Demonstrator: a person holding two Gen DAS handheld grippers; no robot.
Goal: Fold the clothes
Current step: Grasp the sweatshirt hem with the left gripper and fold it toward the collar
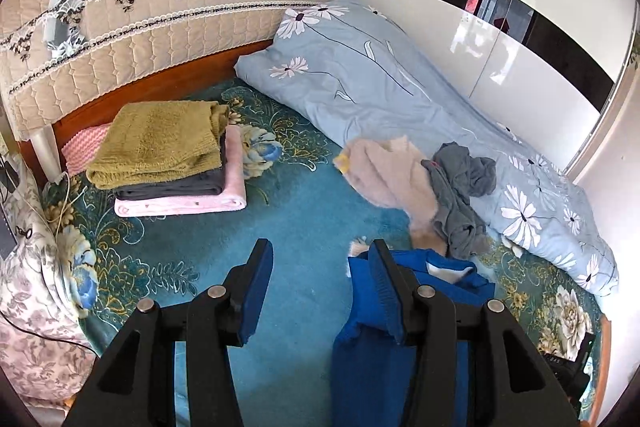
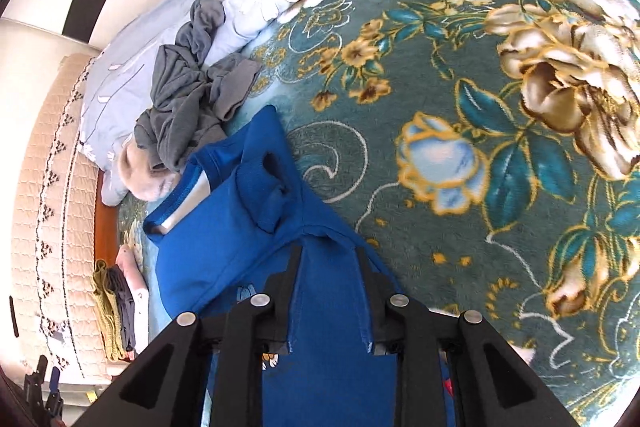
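Observation:
A bright blue sweatshirt (image 2: pixel 224 227) lies half lifted on the teal floral blanket (image 2: pixel 440 87). My right gripper (image 2: pixel 327 257) is shut on the sweatshirt's fabric, which runs between both fingers. In the left wrist view the blue sweatshirt (image 1: pixel 368 355) hangs against the outside of the right finger. My left gripper (image 1: pixel 320 247) is open with only blanket showing between its fingers. A crumpled grey garment (image 1: pixel 460 187) and a fluffy beige sweater (image 1: pixel 388 175) lie unfolded beyond it. A folded stack (image 1: pixel 168 155) sits at the far left: olive on top, then dark grey, then pink.
A light blue flowered duvet (image 1: pixel 380 79) runs along the white wardrobe (image 1: pixel 500 39) on the right. The quilted beige headboard cover (image 1: pixel 160 7) spans the back. A floral pillow (image 1: pixel 36 307) and cables lie at the left edge. Bare blanket (image 1: pixel 304 219) lies between the stack and the loose clothes.

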